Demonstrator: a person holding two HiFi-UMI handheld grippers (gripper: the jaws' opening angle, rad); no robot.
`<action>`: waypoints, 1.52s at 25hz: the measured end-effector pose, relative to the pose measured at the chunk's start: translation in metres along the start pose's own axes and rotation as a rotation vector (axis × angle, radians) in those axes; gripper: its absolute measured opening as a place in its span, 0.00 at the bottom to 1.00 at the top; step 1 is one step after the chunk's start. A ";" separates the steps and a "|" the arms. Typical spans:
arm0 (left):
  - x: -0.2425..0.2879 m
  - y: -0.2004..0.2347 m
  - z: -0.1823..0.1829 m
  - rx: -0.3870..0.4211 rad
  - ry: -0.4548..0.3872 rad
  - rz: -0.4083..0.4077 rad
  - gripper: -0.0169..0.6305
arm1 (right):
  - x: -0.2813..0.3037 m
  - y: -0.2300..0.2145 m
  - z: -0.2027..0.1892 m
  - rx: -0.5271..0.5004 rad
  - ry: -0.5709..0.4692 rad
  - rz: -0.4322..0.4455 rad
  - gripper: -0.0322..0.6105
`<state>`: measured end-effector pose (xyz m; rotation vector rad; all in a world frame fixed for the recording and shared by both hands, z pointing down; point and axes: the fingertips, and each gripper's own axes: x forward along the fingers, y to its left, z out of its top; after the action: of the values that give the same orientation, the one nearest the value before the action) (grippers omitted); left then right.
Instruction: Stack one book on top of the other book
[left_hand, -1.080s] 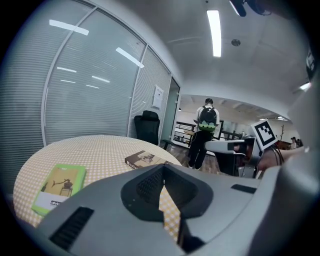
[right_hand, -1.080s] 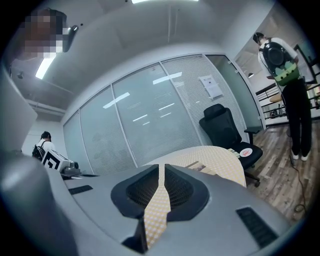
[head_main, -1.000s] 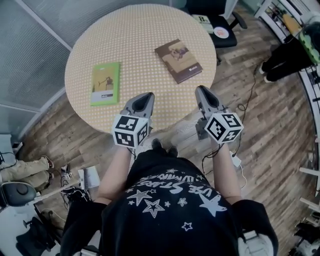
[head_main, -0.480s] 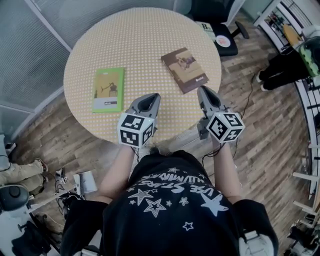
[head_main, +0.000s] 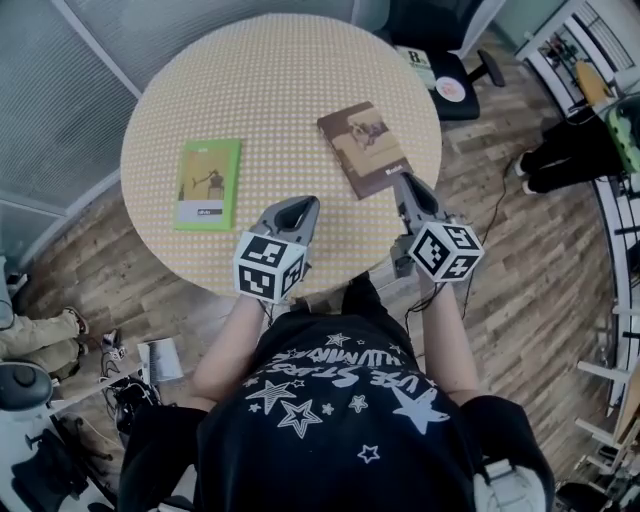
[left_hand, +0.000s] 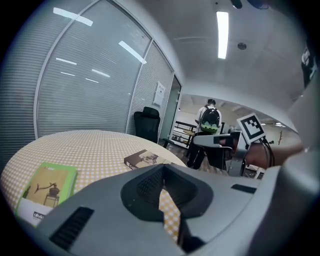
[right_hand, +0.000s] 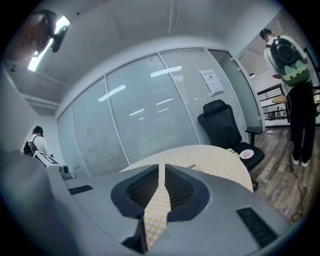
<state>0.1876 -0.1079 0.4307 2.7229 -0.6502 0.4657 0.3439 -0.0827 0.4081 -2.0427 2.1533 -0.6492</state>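
Note:
A green book (head_main: 208, 184) lies flat on the left part of the round table (head_main: 270, 80); the left gripper view shows the green book (left_hand: 45, 187) at lower left. A brown book (head_main: 366, 148) lies on the right part; the same brown book (left_hand: 146, 160) sits beyond the left jaws. My left gripper (head_main: 297, 207) hovers over the table's near edge, shut and empty, right of the green book. Just past the near corner of the brown book, my right gripper (head_main: 407, 183) is shut too, nothing in it. In its own view the right gripper (right_hand: 161, 172) looks across the tabletop.
A black office chair (head_main: 440, 45) with items on its seat stands behind the table at the right. Glass partition walls (head_main: 70, 90) curve round the left and back. A person (head_main: 575, 125) stands at the far right; cables and gear lie on the wooden floor (head_main: 520, 260).
Both grippers have moved forward toward the table; the right one now reaches the brown book's near corner. The books have not moved.

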 end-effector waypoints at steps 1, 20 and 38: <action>0.005 -0.001 -0.001 -0.008 0.005 0.009 0.04 | 0.004 -0.004 0.000 0.000 0.009 0.013 0.11; 0.109 0.004 -0.013 -0.116 0.133 0.219 0.04 | 0.071 -0.119 -0.005 -0.001 0.230 0.119 0.29; 0.175 0.015 -0.076 -0.423 0.249 0.303 0.48 | 0.114 -0.162 -0.083 0.014 0.569 0.263 0.41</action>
<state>0.3098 -0.1594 0.5681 2.1379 -0.9703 0.6420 0.4539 -0.1751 0.5676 -1.6547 2.6278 -1.3223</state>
